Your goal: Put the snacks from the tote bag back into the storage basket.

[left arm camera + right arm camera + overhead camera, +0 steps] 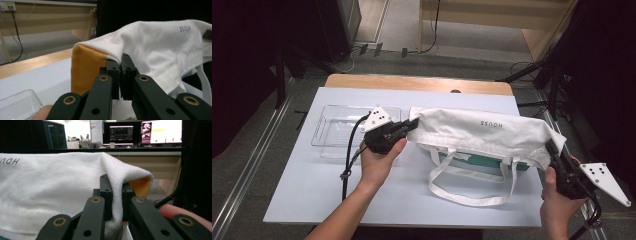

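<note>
On the pale table (302, 185), a white tote bag (482, 131) stretches between both grippers. The left gripper (411, 126) pinches its left corner; the right gripper (551, 148) pinches its right corner.

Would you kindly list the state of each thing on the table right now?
White tote bag: lifted at both ends, stretched between the grippers, handles hanging.
Left gripper: shut on the bag's left end.
Right gripper: shut on its right end.
Clear plastic tray: empty, flat on the table.

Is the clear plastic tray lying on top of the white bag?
No. In the high view the clear plastic tray sits on the table to the left of the white bag, beside it, not on it.
</note>
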The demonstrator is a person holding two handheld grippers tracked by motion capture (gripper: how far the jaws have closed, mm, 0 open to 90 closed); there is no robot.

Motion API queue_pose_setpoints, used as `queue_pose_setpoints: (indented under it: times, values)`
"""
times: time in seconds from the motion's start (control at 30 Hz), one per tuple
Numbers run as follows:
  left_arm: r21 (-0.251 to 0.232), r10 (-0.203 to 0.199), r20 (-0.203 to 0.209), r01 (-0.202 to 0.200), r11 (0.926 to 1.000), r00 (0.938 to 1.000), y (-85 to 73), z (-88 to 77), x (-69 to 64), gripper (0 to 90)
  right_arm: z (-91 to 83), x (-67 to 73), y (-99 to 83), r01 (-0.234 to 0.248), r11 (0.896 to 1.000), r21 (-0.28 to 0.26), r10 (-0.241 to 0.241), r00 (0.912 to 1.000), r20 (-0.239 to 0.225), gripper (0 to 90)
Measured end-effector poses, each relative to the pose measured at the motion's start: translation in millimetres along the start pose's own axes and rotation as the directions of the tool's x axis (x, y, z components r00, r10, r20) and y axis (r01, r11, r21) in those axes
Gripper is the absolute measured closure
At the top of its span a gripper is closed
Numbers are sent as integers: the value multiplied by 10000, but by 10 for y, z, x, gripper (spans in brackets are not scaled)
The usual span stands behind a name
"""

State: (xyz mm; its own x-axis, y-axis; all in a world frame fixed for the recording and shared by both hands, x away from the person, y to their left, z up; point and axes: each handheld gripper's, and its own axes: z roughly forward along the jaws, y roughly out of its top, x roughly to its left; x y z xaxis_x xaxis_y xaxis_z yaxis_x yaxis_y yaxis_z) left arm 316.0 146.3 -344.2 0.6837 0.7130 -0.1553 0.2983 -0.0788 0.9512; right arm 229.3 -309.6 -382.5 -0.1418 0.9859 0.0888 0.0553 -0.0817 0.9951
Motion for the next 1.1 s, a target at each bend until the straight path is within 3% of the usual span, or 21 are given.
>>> queue_pose_setpoints:
  times: [0.07, 0.13, 0.17, 0.23, 0.3, 0.33, 0.4, 0.47, 0.57, 0.63, 0.7, 0.77, 0.83, 0.93, 1.0, 1.1]
  values:
    - [19, -79, -90, 79, 10000, 9999, -20, 5, 23, 889, 20, 32, -41, 228, 9997, 105, -227, 9997, -18, 857]
    - [382, -407, -175, 414, 9984, 9990, -124, 63, 68, 886, 87, 71, -145, 521, 9973, 509, -525, 9986, 71, 851]
    - [701, -400, -213, 414, 9967, 9990, -215, 100, 76, 863, 119, 65, -225, 419, 9970, 654, -446, 9982, 397, 841]
    - [674, -419, -327, 440, 9968, 9986, -249, 89, 76, 826, 121, 48, -236, 247, 9970, 732, -279, 9987, 428, 831]
    - [533, -552, -520, 580, 9969, 9971, -296, 44, 84, 714, 107, 27, -236, 107, 9977, 676, -130, 9994, 332, 825]
    - [476, -626, -626, 657, 9967, 9961, -349, -5, 76, 610, 104, 43, -245, 207, 9977, 643, -230, 9991, 351, 822]
    - [485, -672, -594, 701, 9964, 9960, -395, -31, 62, 530, 110, 56, -256, 195, 9977, 643, -221, 9990, 394, 817]
    - [499, -562, -691, 597, 9970, 9960, -530, -85, 2, 493, 126, 56, -259, 118, 9978, 646, -146, 9990, 416, 815]
    - [525, 275, -1111, -218, 9984, 9934, -745, -158, -126, 466, 139, 55, -260, 178, 9979, 617, -205, 9988, 447, 814]
    - [394, 227, -1258, -178, 9991, 9918, -802, -189, -151, 448, 156, 54, -268, 155, 9978, 647, -186, 9987, 479, 812]
    - [352, 40, -1095, -2, 9994, 9940, -840, -201, -189, 446, 164, 57, -272, 63, 9977, 682, -98, 9987, 500, 810]
    - [796, 212, -929, -138, 9967, 9955, -893, -164, -289, 519, 166, 61, -277, 208, 9973, 707, -239, 9988, 436, 813]
    - [927, 275, -469, -231, 9954, 9985, -941, -135, -356, 571, 167, 53, -290, 252, 9969, 741, -282, 9988, 397, 817]
    - [1116, 412, -49, -404, 9929, 9991, -1030, -41, -507, 581, 188, 31, -304, 103, 9968, 792, -130, 9993, 346, 814]
    - [1432, 577, 292, -613, 9878, 9979, -1083, 68, -606, 541, 191, 26, -293, 111, 9967, 800, -136, 9994, 316, 813]
    - [2170, 471, 980, -675, 9738, 9941, -1116, 267, -719, 492, 186, 29, -287, 237, 9968, 760, -259, 9993, 278, 808]
